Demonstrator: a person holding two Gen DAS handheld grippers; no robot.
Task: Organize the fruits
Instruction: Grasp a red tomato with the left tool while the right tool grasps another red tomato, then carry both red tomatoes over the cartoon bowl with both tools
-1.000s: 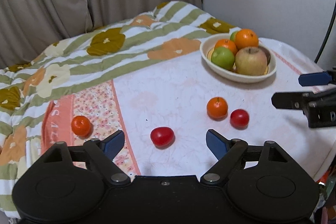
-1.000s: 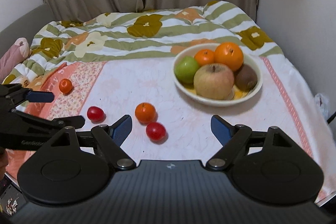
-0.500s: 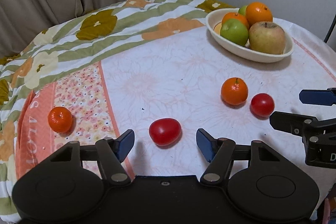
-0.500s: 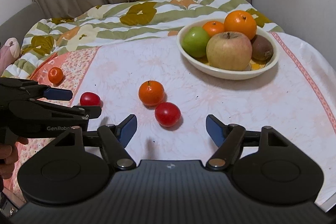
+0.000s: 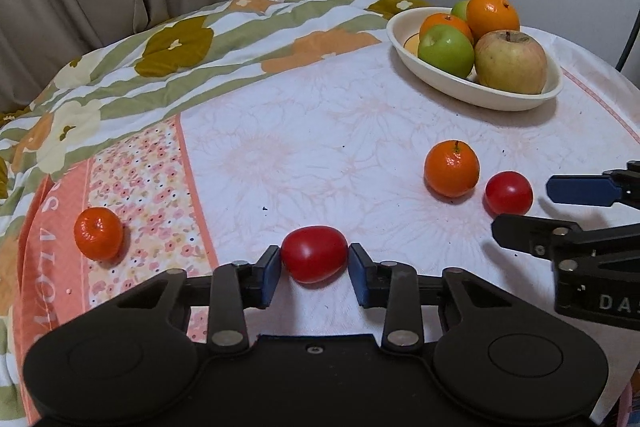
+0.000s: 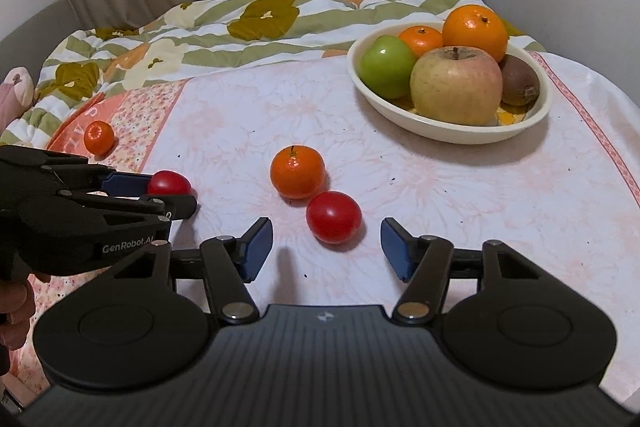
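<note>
An oval red tomato (image 5: 314, 254) lies on the pale floral cloth, and my left gripper (image 5: 315, 267) is shut on it, blue pads pressing both sides. A rounder red tomato (image 6: 334, 217) lies just ahead of my right gripper (image 6: 325, 239). Its jaws are closing around that tomato, with gaps on both sides. A mandarin (image 6: 297, 177) touches this tomato from behind. Another mandarin (image 5: 98, 233) sits apart on the orange border at the left. The cream bowl (image 6: 452, 135) at the back right holds apples, oranges and a brown fruit.
A green-striped flowered quilt (image 5: 180, 43) is bunched along the far side, with curtains behind it. The wall rises close behind the bowl. A hand (image 6: 16, 311) holds the left gripper at the left edge. The cloth drops off at the right.
Both grippers have come down toward the cloth and narrowed. The left jaws closed onto the oval tomato. The right jaws have drawn in around the round tomato.
</note>
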